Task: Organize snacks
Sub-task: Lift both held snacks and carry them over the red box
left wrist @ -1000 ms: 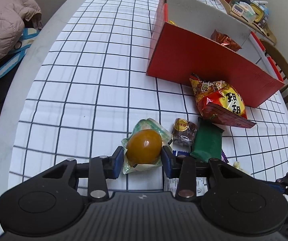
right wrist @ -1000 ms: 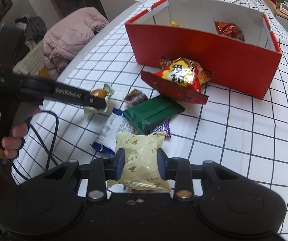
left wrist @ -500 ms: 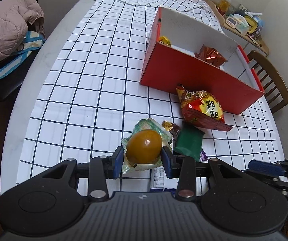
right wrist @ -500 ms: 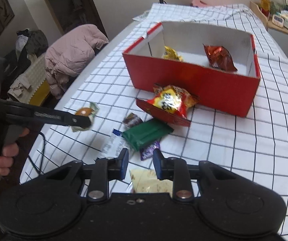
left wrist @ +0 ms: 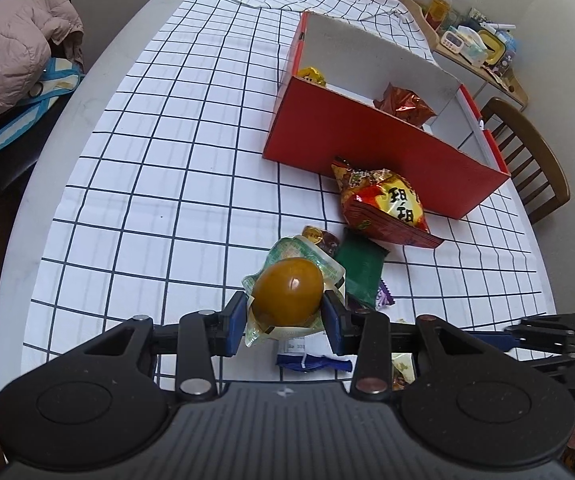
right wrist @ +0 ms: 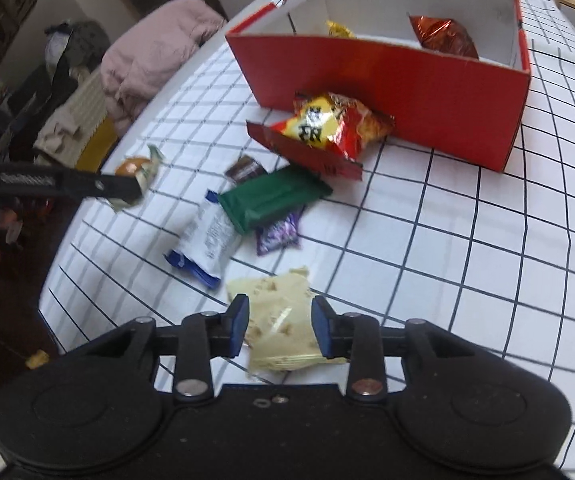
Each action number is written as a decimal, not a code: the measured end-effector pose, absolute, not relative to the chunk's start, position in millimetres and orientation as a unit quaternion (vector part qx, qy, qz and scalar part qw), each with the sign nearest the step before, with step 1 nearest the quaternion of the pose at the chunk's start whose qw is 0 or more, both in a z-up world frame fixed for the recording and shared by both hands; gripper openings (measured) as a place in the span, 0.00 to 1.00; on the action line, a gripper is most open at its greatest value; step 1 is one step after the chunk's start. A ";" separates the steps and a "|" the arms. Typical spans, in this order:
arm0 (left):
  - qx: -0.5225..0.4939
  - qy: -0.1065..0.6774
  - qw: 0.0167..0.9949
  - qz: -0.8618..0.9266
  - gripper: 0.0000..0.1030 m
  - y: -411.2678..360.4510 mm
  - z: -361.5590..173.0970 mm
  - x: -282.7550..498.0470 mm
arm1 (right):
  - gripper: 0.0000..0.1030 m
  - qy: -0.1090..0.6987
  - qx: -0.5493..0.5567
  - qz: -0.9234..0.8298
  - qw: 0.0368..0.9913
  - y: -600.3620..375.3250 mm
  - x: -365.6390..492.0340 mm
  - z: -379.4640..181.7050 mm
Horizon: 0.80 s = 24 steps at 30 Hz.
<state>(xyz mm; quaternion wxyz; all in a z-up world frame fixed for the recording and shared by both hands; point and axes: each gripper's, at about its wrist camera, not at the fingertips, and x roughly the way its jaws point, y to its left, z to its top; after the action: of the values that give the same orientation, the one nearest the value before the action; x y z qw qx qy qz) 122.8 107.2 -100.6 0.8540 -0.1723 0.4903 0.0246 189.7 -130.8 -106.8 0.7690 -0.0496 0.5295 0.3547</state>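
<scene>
My left gripper (left wrist: 287, 314) is shut on a brown egg snack (left wrist: 287, 290) in clear wrap, held above the checked cloth; the right wrist view shows that gripper (right wrist: 131, 184) at the left. My right gripper (right wrist: 279, 326) hangs low over a pale yellow packet (right wrist: 283, 320). Its jaws are opening, with the packet lying between them on the cloth. The red box (left wrist: 367, 136) holds a red foil packet (left wrist: 403, 104) and a yellow one (left wrist: 311, 76). A red-yellow bag (right wrist: 327, 128) leans on its front wall.
A green packet (right wrist: 271, 200), a purple one (right wrist: 279, 232), a blue-white one (right wrist: 207, 240) and a small brown sweet (right wrist: 245, 168) lie before the box. A pink jacket (left wrist: 11, 64) sits left of the table, a wooden chair (left wrist: 527, 160) right.
My left gripper has risen with the egg snack. The right gripper's jaws narrowed above the pale packet, then widened and now stand around it again.
</scene>
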 end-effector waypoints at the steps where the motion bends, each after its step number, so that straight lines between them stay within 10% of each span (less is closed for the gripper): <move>1: -0.173 0.490 0.854 0.024 0.38 106.6 -99.8 122.4 | 0.33 0.531 -0.054 0.358 0.766 -130.1 190.9 -109.8; 4: -0.174 0.490 0.854 0.025 0.38 106.0 -98.3 121.7 | 0.40 0.526 -0.066 0.382 0.757 -126.6 192.4 -112.8; 8: -0.179 0.492 0.852 0.030 0.38 108.0 -99.6 120.5 | 0.84 0.521 -0.094 0.394 0.752 -117.9 194.9 -118.8; 24: -0.190 0.497 0.845 0.042 0.38 110.7 -105.7 119.0 | 0.52 0.535 -0.115 0.409 0.730 -112.7 192.5 -133.7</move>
<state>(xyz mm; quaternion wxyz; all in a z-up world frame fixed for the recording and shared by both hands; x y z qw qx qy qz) 119.0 110.7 -105.7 0.8455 -0.1896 0.4974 0.0422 192.5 -112.7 -133.7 0.7303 -0.1152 0.5347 0.4092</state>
